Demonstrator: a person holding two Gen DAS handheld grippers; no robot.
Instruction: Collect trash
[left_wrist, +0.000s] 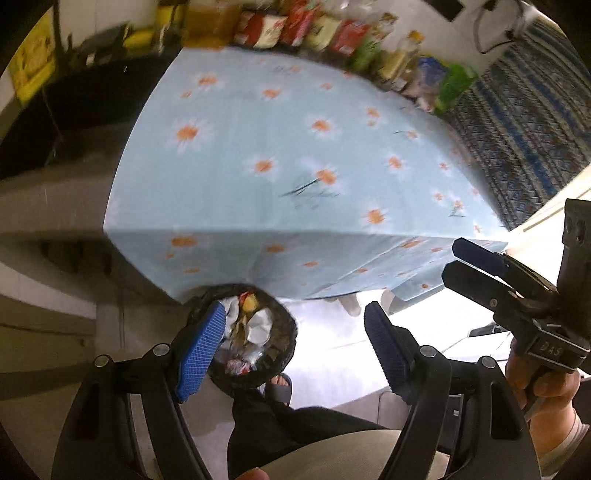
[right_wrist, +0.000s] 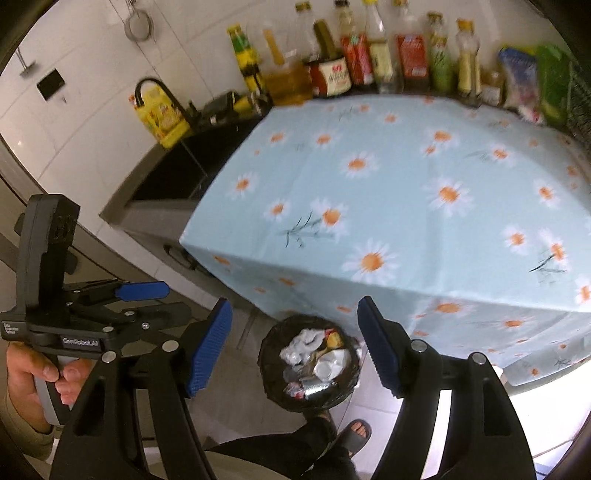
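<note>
A black-lined trash bin (left_wrist: 290, 343) (right_wrist: 267, 350) stands on the floor against the front of the table. It holds crumpled white paper, a yellow wrapper and foil scraps (left_wrist: 258, 326) (right_wrist: 317, 360). My left gripper (left_wrist: 291, 350) hangs above it, open, with nothing between its blue pads. In the right wrist view the left gripper (right_wrist: 166, 297) shows at the left, held in a hand. My right gripper (right_wrist: 293, 347) is open and empty, and the bin is seen through its gap. It also appears at the right edge of the left wrist view (left_wrist: 452, 260). The table's daisy-print blue cloth (left_wrist: 258, 129) (right_wrist: 406, 184) is bare.
Bottles and packets (right_wrist: 369, 62) line the table's back edge by the tiled wall. A black sink (right_wrist: 166, 181) with a faucet and a yellow oil jug (right_wrist: 162, 118) lies to the left. A person's dark trouser leg and sandalled foot (right_wrist: 356, 432) stand beside the bin.
</note>
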